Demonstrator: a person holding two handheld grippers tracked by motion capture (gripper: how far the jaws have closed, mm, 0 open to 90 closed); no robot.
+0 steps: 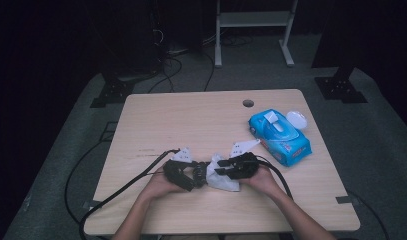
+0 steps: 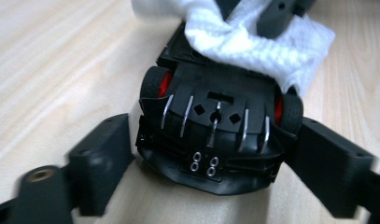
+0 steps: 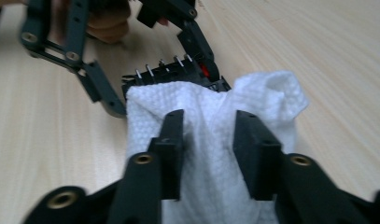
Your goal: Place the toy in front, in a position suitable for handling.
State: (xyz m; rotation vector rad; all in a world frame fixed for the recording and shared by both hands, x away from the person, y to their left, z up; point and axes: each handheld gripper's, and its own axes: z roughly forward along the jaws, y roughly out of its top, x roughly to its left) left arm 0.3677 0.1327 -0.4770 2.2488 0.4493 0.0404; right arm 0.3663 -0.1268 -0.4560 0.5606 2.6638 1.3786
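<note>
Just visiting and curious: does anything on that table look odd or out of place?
The toy car lies upside down, underside showing, between the left tool's jaws, a white wipe draped over it. The wipes pack sits with its lid flipped open.

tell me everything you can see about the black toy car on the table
The toy car looks like black plastic, with red-hubbed black wheels, silver strips and four small metal rings on its near end. It rests on the wooden table, set between the left gripper jaws, which flank its sides. A white wipe, pinched by the right gripper, drapes over its far end.
</note>
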